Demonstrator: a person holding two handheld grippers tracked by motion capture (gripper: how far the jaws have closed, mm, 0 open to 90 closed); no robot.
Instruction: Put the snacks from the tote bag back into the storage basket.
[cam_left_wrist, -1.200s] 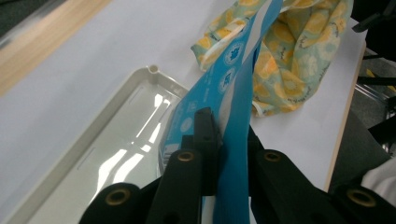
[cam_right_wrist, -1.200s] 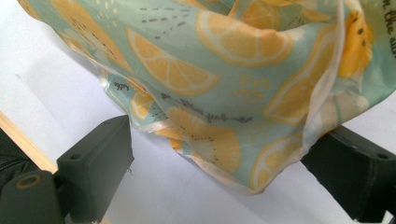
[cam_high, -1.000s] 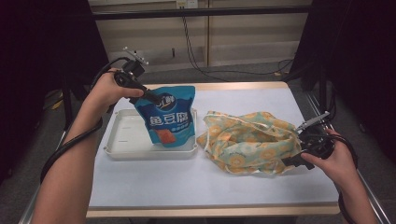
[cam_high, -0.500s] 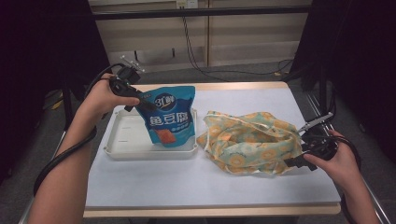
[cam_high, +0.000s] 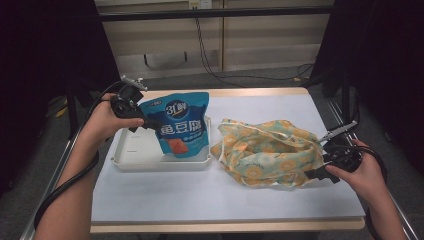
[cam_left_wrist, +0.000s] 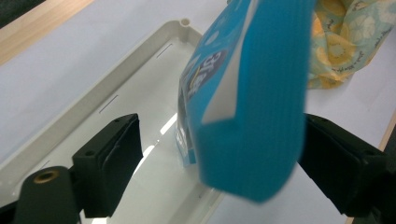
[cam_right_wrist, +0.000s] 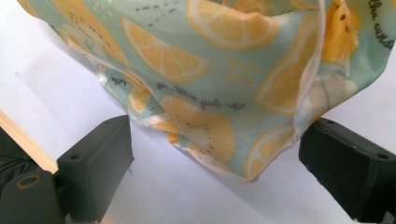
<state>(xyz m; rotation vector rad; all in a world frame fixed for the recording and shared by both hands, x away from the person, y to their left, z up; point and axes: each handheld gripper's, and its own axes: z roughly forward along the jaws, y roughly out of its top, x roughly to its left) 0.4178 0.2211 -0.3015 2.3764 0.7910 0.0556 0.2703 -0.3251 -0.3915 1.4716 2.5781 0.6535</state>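
White table (cam_high: 165, 200) first: my right gripper (cam_high: 320, 172), jaws apart, waits at the lemon-print bag (cam_high: 265, 152). Blue pouch (cam_high: 182, 125) stands in the tray (cam_high: 135, 162); my left gripper (cam_high: 150, 125) has just been opening around it, pads clear. Next I back off.

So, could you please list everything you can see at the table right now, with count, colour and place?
snack pouch: one, blue with white lettering, standing in the tray, its edge between the left gripper's open jaws
tray: one, white, left half of the table
cloth bag: one, pale green with orange and lemon slices, crumpled on the right half of the table
table: one, white top with wooden edge
left gripper: one, black, at the pouch's left edge, jaws just opened
right gripper: one, black, at the bag's right end, jaws open around the fabric
hands: two, one holding each gripper
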